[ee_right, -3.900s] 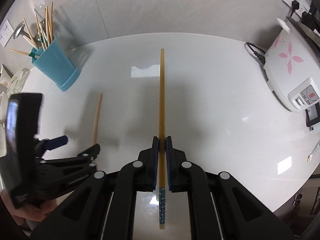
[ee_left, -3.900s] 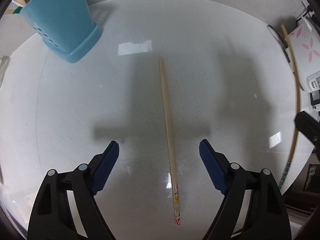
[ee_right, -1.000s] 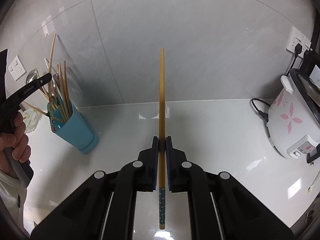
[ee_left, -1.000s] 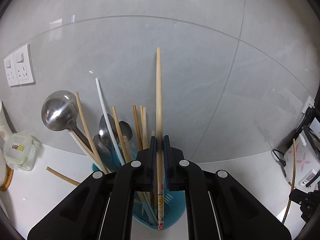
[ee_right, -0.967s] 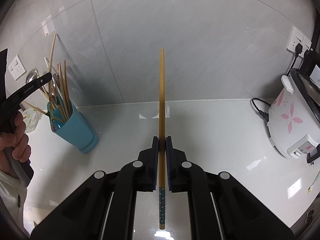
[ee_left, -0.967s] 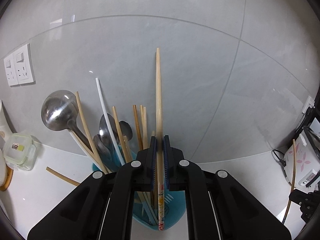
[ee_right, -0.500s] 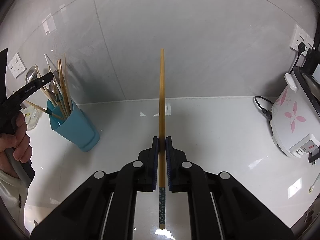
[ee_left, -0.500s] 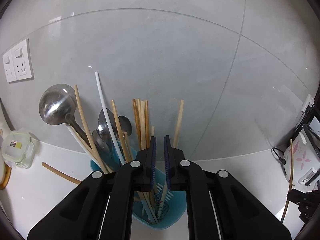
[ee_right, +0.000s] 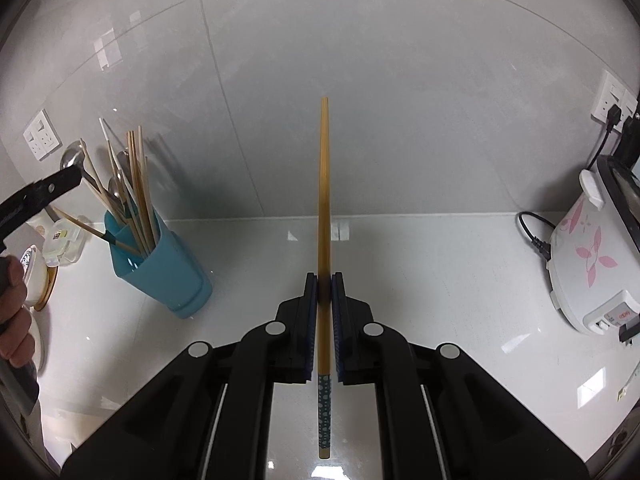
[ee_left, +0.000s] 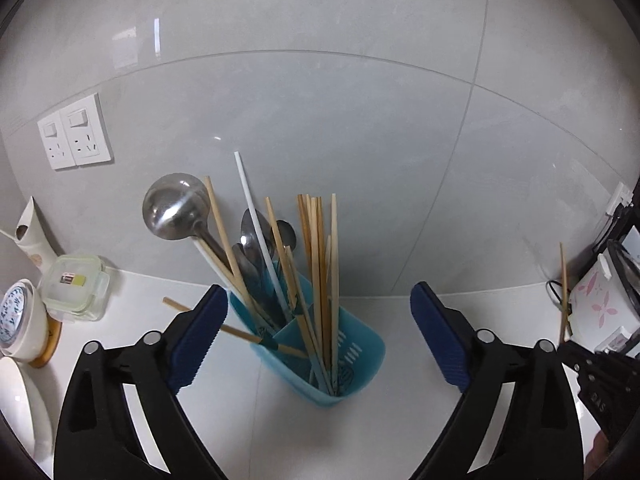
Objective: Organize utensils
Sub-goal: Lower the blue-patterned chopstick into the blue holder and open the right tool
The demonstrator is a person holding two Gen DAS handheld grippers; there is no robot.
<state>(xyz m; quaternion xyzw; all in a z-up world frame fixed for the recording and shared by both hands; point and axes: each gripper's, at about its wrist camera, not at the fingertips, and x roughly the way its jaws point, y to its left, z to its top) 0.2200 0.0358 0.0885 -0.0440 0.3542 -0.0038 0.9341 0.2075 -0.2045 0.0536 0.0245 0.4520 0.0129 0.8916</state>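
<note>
**Left jaws swinging wide above the holder, right still pinching a chopstick**

The white countertop (ee_right: 420,248) filled the lower half of both views, backed by a grey tiled wall (ee_left: 360,100); at the far right stood the white rice cooker (ee_right: 588,264) with pink petals, its black cord trailing onto the counter; and there, near the wall, sat the blue utensil holder (ee_left: 352,364), packed with wooden chopsticks (ee_left: 320,264), a white chopstick (ee_left: 256,224), spoons and a steel ladle (ee_left: 176,208), bowl end up; one more stick (ee_left: 236,330) poked out sideways through the holder's left side.

The left gripper (ee_left: 316,336) hung above and in front of that holder, its jaws opening, blue pads spread to either side of it with nothing between them but the holder beyond; no pad touched a utensil; a person's hand (ee_right: 14,320) was seen on its grip from the right wrist view.

The right gripper (ee_right: 325,312) was pressed together on a single chopstick (ee_right: 324,200); bare wooden tip pointing up and away, blue dotted end sticking out behind the pads; well apart from the holder.

Off left by the wall: a lidded clear container (ee_left: 76,284), a white cup (ee_left: 20,320), a double wall socket (ee_left: 74,136).
</note>
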